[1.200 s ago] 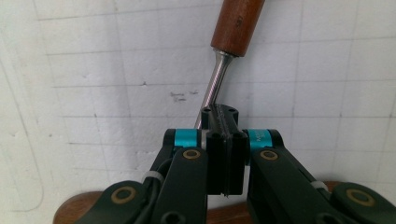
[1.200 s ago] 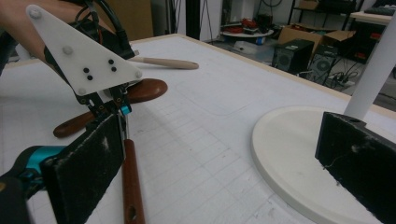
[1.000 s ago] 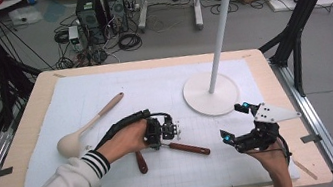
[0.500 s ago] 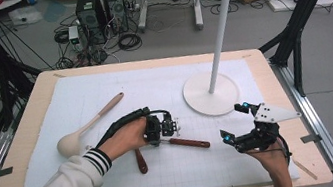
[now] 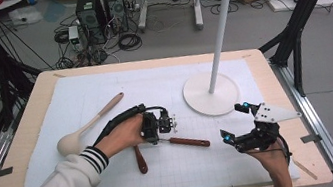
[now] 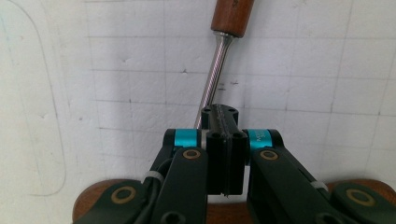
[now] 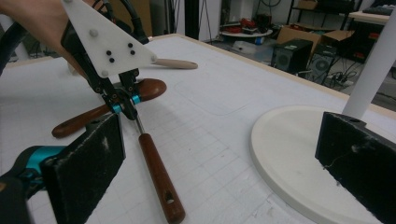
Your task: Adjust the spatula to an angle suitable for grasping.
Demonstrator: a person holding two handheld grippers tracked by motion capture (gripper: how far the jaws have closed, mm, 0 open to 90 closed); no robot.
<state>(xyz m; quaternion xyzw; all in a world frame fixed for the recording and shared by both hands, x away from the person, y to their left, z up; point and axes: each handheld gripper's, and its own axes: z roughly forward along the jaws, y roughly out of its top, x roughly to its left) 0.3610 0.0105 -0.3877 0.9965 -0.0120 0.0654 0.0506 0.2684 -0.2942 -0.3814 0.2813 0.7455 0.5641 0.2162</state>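
My left gripper (image 5: 173, 123) lies low over the white mat, its jaws shut pad to pad. In the left gripper view the tips (image 6: 223, 114) sit on the metal shaft (image 6: 212, 77) of a brown-handled utensil (image 5: 190, 142); I cannot tell whether they pinch it. The right gripper view shows that shaft (image 7: 137, 125) coming out below the left gripper (image 7: 126, 105). A dark wooden spoon (image 5: 141, 161) lies under the left hand. My right gripper (image 5: 235, 122) stands open near the front right with nothing between its pads (image 7: 88, 163).
A pale wooden spoon (image 5: 86, 128) lies left of the hand. A white hook stand (image 5: 218, 34) rises from a round base (image 5: 196, 101) at the back right. The table's wooden rim (image 5: 21, 147) frames the mat; cables and boxes lie on the floor beyond.
The brown handle's free end has swung slightly toward the far side of the table, with the left hand shifting a little. The right gripper has kept still.
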